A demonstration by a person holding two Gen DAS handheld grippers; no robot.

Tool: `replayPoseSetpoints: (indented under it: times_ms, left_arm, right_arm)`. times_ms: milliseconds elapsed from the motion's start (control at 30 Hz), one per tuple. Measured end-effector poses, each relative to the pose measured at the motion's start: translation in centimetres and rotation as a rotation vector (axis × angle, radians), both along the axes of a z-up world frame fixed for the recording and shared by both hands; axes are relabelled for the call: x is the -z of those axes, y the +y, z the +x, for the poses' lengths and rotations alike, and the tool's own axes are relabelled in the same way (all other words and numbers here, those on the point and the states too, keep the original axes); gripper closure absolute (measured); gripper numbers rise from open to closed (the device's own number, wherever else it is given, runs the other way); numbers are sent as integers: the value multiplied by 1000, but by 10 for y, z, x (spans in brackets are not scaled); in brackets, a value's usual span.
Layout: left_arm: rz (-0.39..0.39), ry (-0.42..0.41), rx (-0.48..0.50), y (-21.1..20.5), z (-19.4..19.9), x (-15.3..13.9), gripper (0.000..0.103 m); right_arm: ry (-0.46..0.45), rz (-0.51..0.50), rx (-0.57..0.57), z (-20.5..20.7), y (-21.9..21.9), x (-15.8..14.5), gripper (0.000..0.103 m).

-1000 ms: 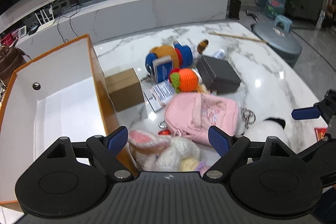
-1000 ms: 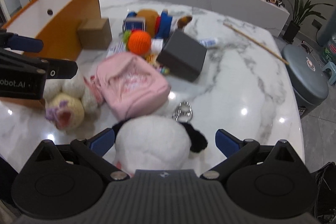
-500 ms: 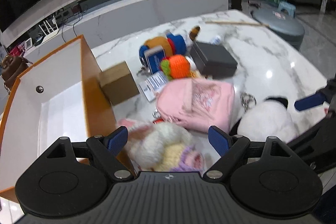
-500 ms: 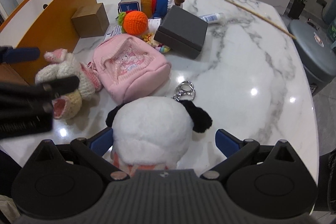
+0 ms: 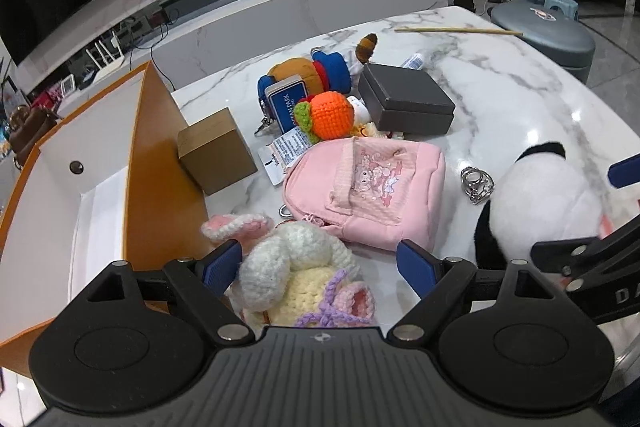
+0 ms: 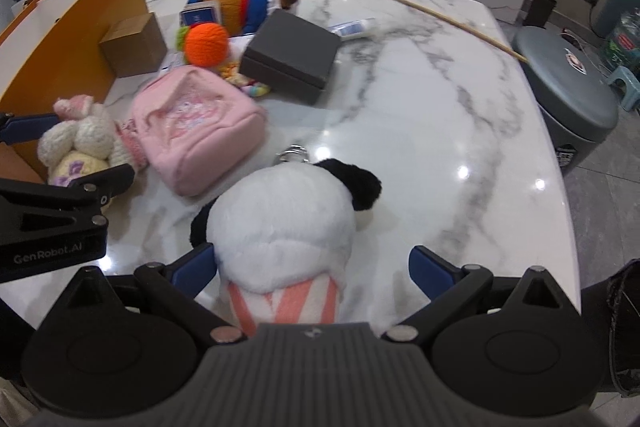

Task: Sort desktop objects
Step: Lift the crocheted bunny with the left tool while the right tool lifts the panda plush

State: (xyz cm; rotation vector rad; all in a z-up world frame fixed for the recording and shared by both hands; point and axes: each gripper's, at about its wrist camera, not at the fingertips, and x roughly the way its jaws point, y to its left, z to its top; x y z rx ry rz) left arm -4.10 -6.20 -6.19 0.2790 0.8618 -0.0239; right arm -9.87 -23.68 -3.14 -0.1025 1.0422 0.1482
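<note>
Left gripper (image 5: 318,265), open, straddles the crocheted bunny (image 5: 296,267); right gripper (image 6: 312,269), open, straddles the panda plush (image 6: 284,227). Close each squarely on the toy's bulk before lifting off the counter (image 6: 420,115).

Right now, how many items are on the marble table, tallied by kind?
Soft toys: 4 (crocheted bunny, panda plush, orange crochet ball, brown-and-blue plush)
Boxes: 2 (cardboard box, grey box)
Bags: 1 (pink backpack)
Total: 7
</note>
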Motion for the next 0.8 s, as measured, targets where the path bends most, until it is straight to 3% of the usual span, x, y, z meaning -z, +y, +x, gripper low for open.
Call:
replayPoseSetpoints:
  times_ms: [133,300,433,633,800]
  left_arm:
    - [-12,-11,26,-4,1,1,4]
    - [-108,-14,93,-6,-3,-4,5]
    - [-103,-27,125,-9,-9,-6,6]
    - [-204,-73,9,19,-20,-26,6]
    - [-263,-63,-143,40,-31,-20,6]
  right_arm:
    - [-1,-2,13,-1,-6,0,2]
    - [-3,-5,19,-3,-10,-1,2]
    - [-3,-2,21,-6,-13,-2,2]
    - [-4,-2,28,-8,-17,-2,1]
    - [-9,-9,22,-7,-16,-3,1]
